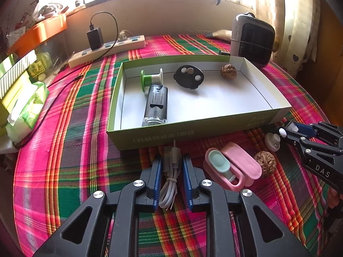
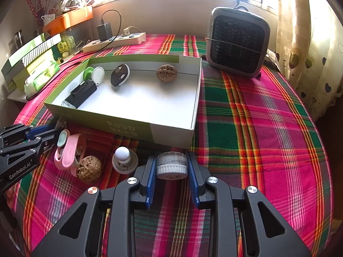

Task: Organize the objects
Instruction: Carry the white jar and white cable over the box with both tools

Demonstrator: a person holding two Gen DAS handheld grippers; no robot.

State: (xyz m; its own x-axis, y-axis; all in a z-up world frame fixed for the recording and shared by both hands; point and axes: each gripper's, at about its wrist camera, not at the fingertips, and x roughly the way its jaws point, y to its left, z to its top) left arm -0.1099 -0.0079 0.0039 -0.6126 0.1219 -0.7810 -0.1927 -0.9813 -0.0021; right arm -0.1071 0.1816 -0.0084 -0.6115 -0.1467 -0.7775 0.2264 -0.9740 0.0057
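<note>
Item: coiled white cable [image 1: 170, 182], lying on the plaid cloth [image 1: 70, 162] just in front of the green box [image 1: 163, 136]. Its long axis is aligned with the fingers of the left gripper [image 1: 171, 165], plug end toward the box wall. The jaws are drawn in against the bundle from either side, and the cable is judged to be gripped.

Item: small white-capped jar [image 2: 171, 165], clamped between the blue pads of the right gripper [image 2: 171, 160], cap toward the camera, close before the box's near wall.

Box contents: green spool [image 1: 151, 78], dark cylindrical device [image 1: 156, 105], black disc [image 1: 188, 77], walnut [image 1: 228, 71].

Still outside: pink holder [image 1: 233, 167], second walnut [image 1: 265, 161], white knob [image 1: 272, 141].

Both held items lie nearer than the box, so a lift over the near wall is called for.
</note>
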